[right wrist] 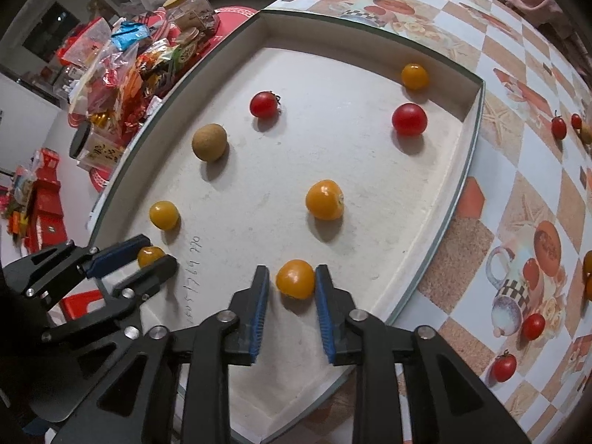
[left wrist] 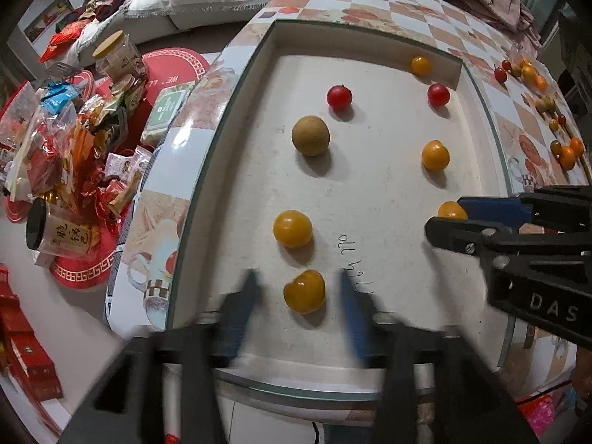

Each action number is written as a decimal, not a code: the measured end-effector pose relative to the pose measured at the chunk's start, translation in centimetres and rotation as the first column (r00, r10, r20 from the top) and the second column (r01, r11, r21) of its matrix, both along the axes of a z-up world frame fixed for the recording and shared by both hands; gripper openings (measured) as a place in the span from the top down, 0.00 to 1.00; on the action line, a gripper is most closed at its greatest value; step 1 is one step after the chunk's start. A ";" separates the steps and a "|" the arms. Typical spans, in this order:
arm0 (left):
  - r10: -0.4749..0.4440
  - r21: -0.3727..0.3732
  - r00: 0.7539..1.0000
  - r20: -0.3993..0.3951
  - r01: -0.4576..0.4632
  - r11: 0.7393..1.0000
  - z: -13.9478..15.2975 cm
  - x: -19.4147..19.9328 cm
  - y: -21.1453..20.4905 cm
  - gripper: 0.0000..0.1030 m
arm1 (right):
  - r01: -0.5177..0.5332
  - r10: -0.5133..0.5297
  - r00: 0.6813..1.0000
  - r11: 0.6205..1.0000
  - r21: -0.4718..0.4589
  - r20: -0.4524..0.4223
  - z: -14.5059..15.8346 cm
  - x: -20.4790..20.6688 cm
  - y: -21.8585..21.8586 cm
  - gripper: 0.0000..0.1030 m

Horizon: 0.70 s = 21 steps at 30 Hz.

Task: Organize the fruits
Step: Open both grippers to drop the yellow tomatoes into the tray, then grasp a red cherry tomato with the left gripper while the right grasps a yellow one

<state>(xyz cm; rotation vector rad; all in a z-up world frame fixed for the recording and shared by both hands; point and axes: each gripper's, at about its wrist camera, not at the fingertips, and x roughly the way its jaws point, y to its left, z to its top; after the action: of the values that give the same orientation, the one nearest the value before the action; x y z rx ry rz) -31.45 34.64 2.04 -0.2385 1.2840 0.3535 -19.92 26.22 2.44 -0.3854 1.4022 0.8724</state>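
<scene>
Both grippers point down into a shallow white tray (right wrist: 470, 140) on the tile-patterned bench (right wrist: 518, 192): the left gripper (left wrist: 296, 288) stands with its blue fingers (left wrist: 248, 296) parted, clear on either side of a yellow cherry tomato (left wrist: 304, 291), and the right gripper (right wrist: 292, 288) is likewise partly open around another yellow tomato (right wrist: 295, 278), its pads just beside the fruit without pressing it. Further into the tray lie a brown longan (right wrist: 209, 142), two red cherry tomatoes (right wrist: 409, 119) and more yellow ones, well apart, none blocking either gripper. More loose tomatoes (right wrist: 504, 367) lie on the bench outside the tray, with a heap of snack packets (left wrist: 74, 148) on the other side.
</scene>
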 end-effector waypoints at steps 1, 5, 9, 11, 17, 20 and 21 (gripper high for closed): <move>-0.002 0.008 1.000 0.007 0.002 1.000 0.2 -0.1 0.0 0.44 | 0.005 -0.005 1.000 1.000 0.003 0.008 0.2 0.0 0.0 0.47; -0.008 0.008 1.000 -0.004 0.008 1.000 0.1 0.0 0.1 0.44 | 0.035 -0.035 0.999 0.999 0.039 0.005 1.2 0.5 -0.2 0.43; -0.014 0.000 1.000 -0.004 0.014 1.000 0.5 0.3 0.2 0.44 | 0.081 -0.083 0.996 0.992 0.093 0.017 3.0 1.3 -1.2 0.25; -0.027 0.000 1.000 -0.001 0.027 1.000 0.9 0.7 -0.2 0.44 | 0.112 -0.116 0.993 0.987 0.114 0.030 4.0 1.9 -2.0 0.23; -0.097 0.014 0.995 0.024 0.097 0.995 2.6 2.9 -2.6 0.44 | 0.250 -0.258 0.965 0.959 0.132 0.047 5.6 4.5 -6.4 0.23; -0.138 0.019 0.989 0.043 0.138 0.990 3.4 4.1 -4.3 0.44 | 0.317 -0.325 0.944 0.941 0.116 0.061 5.6 5.6 -9.5 0.23; -0.154 0.019 0.987 0.048 0.153 0.988 3.6 4.6 -4.9 0.44 | 0.339 -0.347 0.935 0.935 0.106 0.068 5.5 5.9 -10.8 0.23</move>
<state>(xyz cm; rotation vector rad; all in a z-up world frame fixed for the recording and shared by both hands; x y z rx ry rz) -26.82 29.69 5.62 -0.1337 1.2420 0.2244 -14.02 15.44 7.95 -0.0981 1.2948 0.6223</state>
